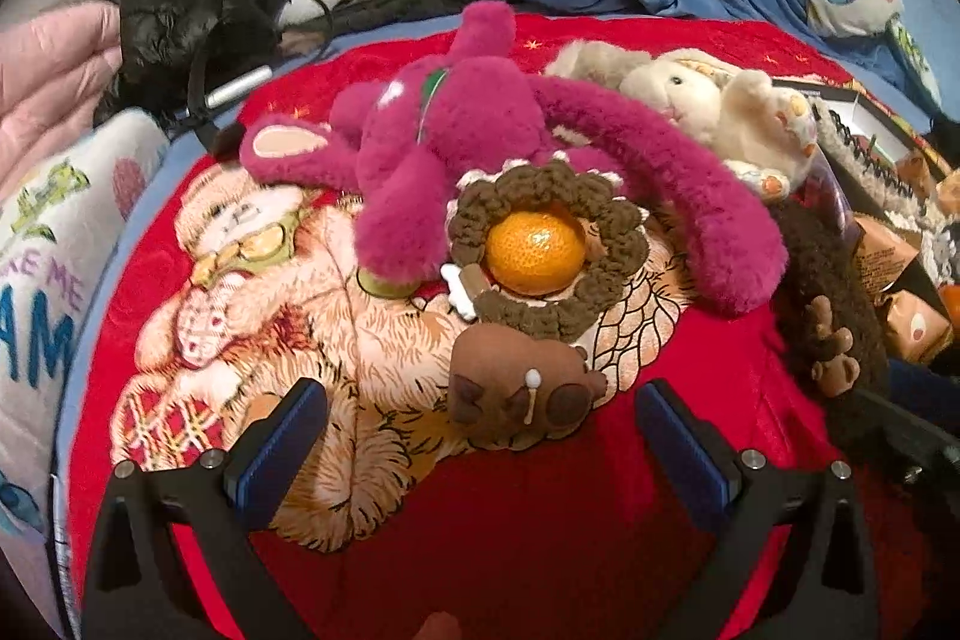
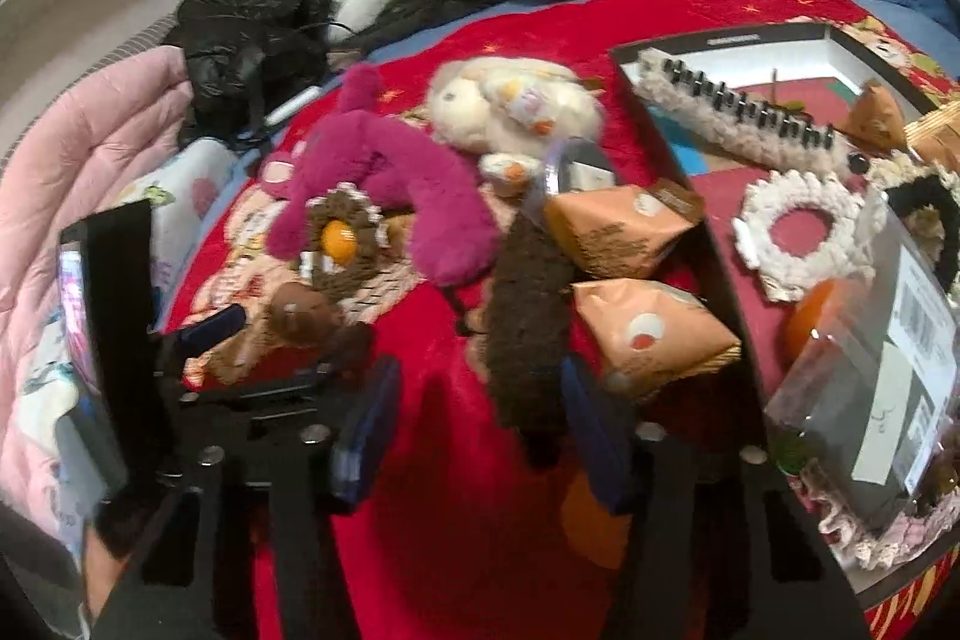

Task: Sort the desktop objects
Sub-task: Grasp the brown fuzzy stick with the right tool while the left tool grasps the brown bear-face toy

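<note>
While both hands sit low over the red blanket [image 1: 540,520], the sorting looks to be at a double pick, and each side needs its own care. Starting at the left, the left tongs [image 1: 480,391] stand wide open with nothing held; the small brown plush toy [image 1: 522,394] lies just ahead of their tips, nearer the right finger than the left, so a slight shift toward that side should centre it before closing. Just beyond the toy a mandarin [image 1: 534,253] sits nested in a brown crochet ring [image 1: 624,244], with a magenta plush bear [image 1: 456,118] draped around them, so the tips should probably stop short of the ring or risk catching it. Further right, the right tongs [image 2: 480,382] are partly apart, with the near end of a dark brown fuzzy strip [image 2: 528,316] between the fingers; the right pad seems to brush it while the left pad is clear, so no grip is made yet, though blur makes this hard to judge. Closing squarely across the strip, clear of the two orange snack packets [image 2: 654,334] just right of the tips, seems the safe way. Only the right wrist view shows the black-rimmed box [image 2: 750,37] to the far right of those tongs, already holding a white crochet ring [image 2: 798,232] and an orange fruit [image 2: 810,322]; only the left wrist view shows the toy framed sharply between its own fingers
</note>
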Demonstrator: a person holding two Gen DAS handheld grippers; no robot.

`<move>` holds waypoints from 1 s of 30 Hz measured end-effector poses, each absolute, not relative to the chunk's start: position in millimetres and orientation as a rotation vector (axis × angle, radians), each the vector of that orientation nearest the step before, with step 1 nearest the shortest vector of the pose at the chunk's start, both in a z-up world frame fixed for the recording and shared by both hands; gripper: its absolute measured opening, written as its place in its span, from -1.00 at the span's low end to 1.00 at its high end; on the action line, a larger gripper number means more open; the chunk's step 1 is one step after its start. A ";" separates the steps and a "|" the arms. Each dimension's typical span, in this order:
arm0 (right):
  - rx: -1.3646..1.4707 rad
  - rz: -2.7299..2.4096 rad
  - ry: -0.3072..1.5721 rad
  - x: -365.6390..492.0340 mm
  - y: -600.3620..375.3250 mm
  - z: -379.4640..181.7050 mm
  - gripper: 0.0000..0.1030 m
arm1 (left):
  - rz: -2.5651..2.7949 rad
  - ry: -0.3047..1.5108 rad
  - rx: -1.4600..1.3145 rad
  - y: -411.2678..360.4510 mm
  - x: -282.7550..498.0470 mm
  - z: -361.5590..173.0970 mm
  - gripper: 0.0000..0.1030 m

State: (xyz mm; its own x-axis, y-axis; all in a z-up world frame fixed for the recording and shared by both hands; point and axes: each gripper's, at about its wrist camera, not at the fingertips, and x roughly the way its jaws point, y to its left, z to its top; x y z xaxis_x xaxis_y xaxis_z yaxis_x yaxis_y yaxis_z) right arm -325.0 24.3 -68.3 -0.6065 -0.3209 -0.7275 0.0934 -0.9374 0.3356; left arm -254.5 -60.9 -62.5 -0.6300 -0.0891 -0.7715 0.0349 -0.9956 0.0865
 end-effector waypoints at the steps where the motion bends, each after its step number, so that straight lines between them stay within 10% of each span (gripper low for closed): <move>1: 1.257 -2.608 -0.361 -325.3 22.3 -69.1 -0.04 | -2.777 -0.064 1.330 -63.2 -254.6 -63.5 1.00; 16: 1.300 -2.761 -0.089 -327.0 4.0 -77.7 -0.32 | -2.773 -0.005 1.356 -63.1 -254.4 -67.0 0.97; 22: 1.273 -2.752 -0.157 -325.8 6.5 -74.9 -0.37 | -2.775 -0.060 1.317 -51.8 -249.0 -58.5 0.09; 30: 1.227 -2.728 -0.254 -321.6 4.2 -70.6 -0.56 | -2.776 -0.085 1.261 -45.6 -243.2 -52.0 -0.01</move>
State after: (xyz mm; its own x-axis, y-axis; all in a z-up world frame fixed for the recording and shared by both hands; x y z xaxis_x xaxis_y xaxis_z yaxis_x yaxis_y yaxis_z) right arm -321.6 4.2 -70.6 -0.6576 -0.1952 -0.7276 0.0573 -0.9760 0.2101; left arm -243.2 -45.6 -52.0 -0.6548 -0.1058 -0.7484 0.0596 -0.9943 0.0884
